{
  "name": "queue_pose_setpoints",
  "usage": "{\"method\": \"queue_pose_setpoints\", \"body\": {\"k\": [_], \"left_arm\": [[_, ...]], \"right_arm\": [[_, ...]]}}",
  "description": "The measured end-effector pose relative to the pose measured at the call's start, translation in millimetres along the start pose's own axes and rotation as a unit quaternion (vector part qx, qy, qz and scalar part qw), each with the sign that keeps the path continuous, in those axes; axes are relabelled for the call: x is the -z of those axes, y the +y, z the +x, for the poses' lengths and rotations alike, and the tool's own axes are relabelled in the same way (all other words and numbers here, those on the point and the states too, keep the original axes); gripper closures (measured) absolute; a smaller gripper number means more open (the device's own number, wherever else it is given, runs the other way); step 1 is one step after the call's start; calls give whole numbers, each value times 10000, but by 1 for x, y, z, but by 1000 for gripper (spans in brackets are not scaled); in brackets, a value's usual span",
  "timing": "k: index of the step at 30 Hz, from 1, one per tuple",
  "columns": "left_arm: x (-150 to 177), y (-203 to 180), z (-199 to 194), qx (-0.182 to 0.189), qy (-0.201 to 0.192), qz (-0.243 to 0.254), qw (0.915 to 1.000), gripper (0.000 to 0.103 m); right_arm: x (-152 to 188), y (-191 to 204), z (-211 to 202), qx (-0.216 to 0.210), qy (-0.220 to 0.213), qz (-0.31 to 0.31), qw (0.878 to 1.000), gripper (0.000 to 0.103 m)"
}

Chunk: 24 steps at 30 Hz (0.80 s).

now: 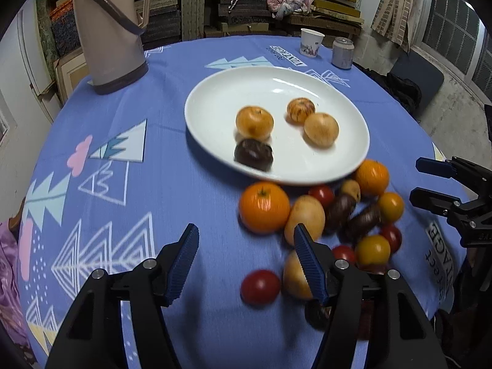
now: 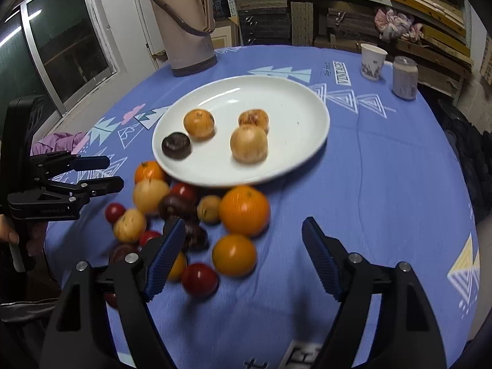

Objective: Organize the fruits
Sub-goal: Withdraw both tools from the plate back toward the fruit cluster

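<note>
The white plate (image 1: 209, 98) looks smooth and shiny, maybe china. The desk wears a soft, matt blue cloth (image 1: 172, 184). The big orange (image 1: 263, 207) has shiny skin. The thermos jug (image 1: 107, 27) is smooth tan plastic. Each tool has ridged blue pads (image 2: 166, 255).

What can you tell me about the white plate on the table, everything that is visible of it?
The white plate is a wide, shallow, glossy dish that looks ceramic. It lies flat on the blue tablecloth, near the middle. It holds four pieces: three yellow-orange round fruits and one dark brown fruit. Loose fruits crowd its near rim. Neither gripper touches it.
</note>
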<state>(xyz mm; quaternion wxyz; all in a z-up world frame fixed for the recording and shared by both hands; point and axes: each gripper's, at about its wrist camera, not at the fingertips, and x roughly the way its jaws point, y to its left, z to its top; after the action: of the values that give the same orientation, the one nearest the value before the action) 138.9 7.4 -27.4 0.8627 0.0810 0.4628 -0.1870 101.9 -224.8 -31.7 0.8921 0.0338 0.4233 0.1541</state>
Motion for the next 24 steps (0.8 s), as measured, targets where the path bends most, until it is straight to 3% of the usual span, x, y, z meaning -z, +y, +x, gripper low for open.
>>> {"method": "queue_pose_setpoints", "body": {"k": [14, 24], "left_arm": [[45, -3, -4, 68, 193, 47, 9998, 38], [48, 2, 12, 47, 375, -27, 9993, 38]], "right_arm": [[35, 0, -16, -82, -39, 178, 9998, 19], [42, 3, -10, -197, 117, 171, 9996, 19]]}}
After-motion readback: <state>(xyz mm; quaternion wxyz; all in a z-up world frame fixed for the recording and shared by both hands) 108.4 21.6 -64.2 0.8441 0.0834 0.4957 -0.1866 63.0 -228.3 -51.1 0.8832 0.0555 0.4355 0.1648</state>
